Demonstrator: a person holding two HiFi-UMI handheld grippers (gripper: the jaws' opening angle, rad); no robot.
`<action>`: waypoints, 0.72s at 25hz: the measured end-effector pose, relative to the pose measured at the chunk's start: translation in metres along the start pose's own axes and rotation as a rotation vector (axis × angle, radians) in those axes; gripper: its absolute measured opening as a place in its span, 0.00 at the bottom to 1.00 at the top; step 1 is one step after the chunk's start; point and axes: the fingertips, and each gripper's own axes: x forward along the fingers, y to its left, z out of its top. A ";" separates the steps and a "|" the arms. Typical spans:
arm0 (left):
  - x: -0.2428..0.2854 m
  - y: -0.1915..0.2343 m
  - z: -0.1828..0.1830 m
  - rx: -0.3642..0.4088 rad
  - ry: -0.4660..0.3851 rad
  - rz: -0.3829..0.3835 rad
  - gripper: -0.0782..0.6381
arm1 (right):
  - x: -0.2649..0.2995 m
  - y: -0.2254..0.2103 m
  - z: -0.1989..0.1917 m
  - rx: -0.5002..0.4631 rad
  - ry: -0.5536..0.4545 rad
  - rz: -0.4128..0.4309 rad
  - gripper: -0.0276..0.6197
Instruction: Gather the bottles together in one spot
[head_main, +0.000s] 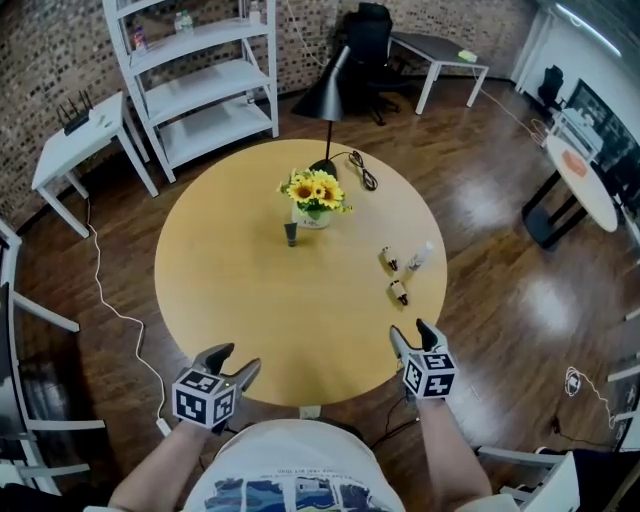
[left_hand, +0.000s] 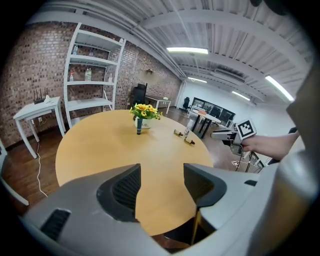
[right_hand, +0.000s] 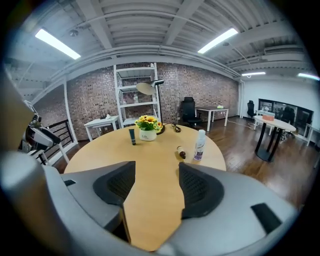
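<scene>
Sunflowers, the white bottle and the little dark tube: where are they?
sunflowers (head_main: 314, 189), head view, on the yellow blooms.
white bottle (right_hand: 200, 144), right gripper view, on its body.
dark tube (head_main: 291, 234), head view, on its middle.

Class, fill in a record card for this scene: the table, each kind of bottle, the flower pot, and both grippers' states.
table: round, wooden
white bottle: upright, table's right side
brown bottles: two, lying near white bottle
dark tube: upright beside flower pot
left gripper: open, empty
right gripper: open, empty
</scene>
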 end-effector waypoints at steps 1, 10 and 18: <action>0.007 -0.002 0.005 0.005 0.006 0.006 0.47 | 0.009 -0.014 0.004 0.001 -0.003 -0.009 0.50; 0.067 -0.010 0.046 0.035 0.040 0.063 0.47 | 0.090 -0.111 0.016 0.009 -0.008 -0.055 0.49; 0.103 -0.027 0.064 0.092 0.088 0.013 0.47 | 0.160 -0.163 0.021 0.004 -0.002 -0.113 0.46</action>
